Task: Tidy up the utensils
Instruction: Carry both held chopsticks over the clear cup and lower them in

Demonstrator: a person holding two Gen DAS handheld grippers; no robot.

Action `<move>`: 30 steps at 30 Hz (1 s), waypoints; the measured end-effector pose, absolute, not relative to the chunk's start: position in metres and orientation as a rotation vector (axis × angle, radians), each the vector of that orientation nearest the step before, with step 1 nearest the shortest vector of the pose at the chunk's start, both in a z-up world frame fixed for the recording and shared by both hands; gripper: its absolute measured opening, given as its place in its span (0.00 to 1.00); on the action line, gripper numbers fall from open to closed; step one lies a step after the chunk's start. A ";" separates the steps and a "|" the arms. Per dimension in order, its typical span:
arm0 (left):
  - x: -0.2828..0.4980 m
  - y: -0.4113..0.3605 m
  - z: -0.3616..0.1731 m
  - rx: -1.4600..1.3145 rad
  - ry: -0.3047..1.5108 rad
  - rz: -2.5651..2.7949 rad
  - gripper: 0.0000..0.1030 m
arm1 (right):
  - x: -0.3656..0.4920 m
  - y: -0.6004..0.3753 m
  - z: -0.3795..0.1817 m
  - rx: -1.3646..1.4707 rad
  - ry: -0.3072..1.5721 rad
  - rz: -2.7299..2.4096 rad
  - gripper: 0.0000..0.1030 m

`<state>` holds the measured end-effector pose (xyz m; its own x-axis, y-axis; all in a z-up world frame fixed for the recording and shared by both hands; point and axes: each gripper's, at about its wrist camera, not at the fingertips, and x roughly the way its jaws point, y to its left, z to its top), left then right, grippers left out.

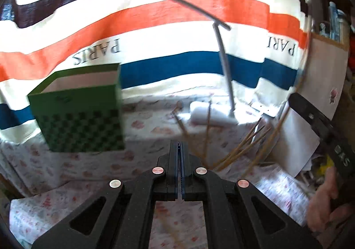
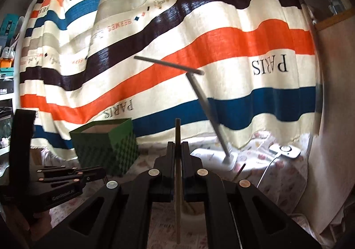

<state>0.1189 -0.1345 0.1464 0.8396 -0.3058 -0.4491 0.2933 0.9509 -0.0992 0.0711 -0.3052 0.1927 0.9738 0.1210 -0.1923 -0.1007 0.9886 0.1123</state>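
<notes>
The fingers of the right gripper (image 2: 177,149) are pinching a single wooden chopstick (image 2: 177,182), which stands upright between the pads, its tip poking above them and its long lower part hanging below. The fingers of the left gripper (image 1: 179,151) are pressed together with nothing between them.

Take the green box (image 1: 77,111) as the landmark. It stands open-topped on the flowered tablecloth (image 1: 66,171), in front of the striped curtain (image 1: 177,38). The left gripper sits to the right of the box and nearer the camera. A loose scatter of further chopsticks (image 1: 248,144) lies on the cloth well to the right of the box, some crossing one another, near the foot of a white desk lamp (image 1: 224,60). In the right wrist view the held chopstick is to the right of the box and the left gripper (image 2: 93,173) is in front of it.

The chopstick looks light, thin and stiff, with a smooth surface, so it can pivot or slide in a narrow pinch. It is gripped above its middle, so most of its length hangs below the pads, which helps it stay vertical for lowering into the box. For those on the cloth, a hold near the thicker end, where one lies clear of the others, seems safest.
</notes>
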 end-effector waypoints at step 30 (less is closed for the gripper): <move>0.210 -0.196 0.080 -0.016 0.595 -0.380 0.01 | 0.189 -0.332 0.141 0.141 0.296 0.065 0.06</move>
<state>0.2098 -0.1965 0.0798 0.7609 -0.3534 -0.5442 0.3445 0.9307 -0.1227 0.1890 -0.3315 0.1409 0.9545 0.0842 -0.2862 -0.0430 0.9881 0.1474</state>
